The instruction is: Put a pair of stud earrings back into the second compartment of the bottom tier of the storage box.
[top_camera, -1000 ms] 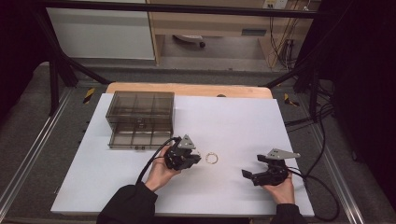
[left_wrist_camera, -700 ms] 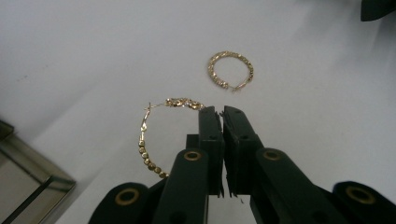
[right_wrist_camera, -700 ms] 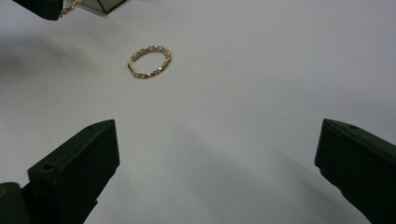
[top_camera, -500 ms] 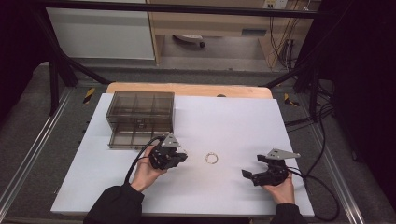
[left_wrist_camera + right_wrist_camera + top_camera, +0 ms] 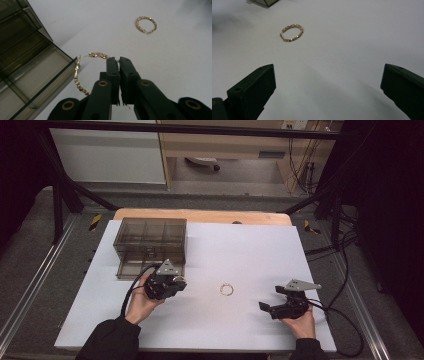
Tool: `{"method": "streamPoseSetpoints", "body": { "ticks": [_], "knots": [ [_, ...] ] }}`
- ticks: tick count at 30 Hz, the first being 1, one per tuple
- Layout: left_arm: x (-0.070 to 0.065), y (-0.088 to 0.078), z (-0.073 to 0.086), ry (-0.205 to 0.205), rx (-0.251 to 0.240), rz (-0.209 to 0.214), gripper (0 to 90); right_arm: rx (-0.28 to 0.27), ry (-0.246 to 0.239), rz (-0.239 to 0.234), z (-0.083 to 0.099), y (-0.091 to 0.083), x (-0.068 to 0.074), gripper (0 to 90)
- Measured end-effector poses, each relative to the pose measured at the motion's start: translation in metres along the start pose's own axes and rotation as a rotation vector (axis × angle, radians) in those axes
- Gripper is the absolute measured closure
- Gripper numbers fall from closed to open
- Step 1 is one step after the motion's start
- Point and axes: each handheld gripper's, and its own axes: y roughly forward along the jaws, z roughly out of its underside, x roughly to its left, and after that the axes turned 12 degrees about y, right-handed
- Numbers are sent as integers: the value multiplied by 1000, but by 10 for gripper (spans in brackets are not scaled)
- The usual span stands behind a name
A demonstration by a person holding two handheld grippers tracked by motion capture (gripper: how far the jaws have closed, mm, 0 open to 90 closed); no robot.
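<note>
Gold beaded hoop earring (image 5: 82, 72) pinched in my left gripper (image 5: 119, 75), jaws pressed together on its rim, right at the open drawer (image 5: 37, 82) of the smoky organizer box (image 5: 150, 245); looks about ready to drop in; second hoop (image 5: 291, 32) lies mid-table, untouched; my right gripper (image 5: 280, 307) rests nearby, jaws spread wide, empty.

Gold beaded hoop (image 5: 80, 75); smoky organizer (image 5: 150, 245); white table (image 5: 260, 255).
</note>
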Motion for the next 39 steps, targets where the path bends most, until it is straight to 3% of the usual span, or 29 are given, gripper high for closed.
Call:
{"method": "streamPoseSetpoints", "body": {
  "ticks": [17, 28, 39],
  "knots": [
    [39, -28, 13, -53, 12, -90, 862, 0, 0, 1, 0, 0, 0, 8],
    [66, -21, 27, -133, 49, -138, 862, -1, -1, 2, 0, 0, 0, 8],
    [83, -10, 39, -174, 85, -163, 862, 1, -1, 2, 0, 0, 0, 7]
  ]
}}
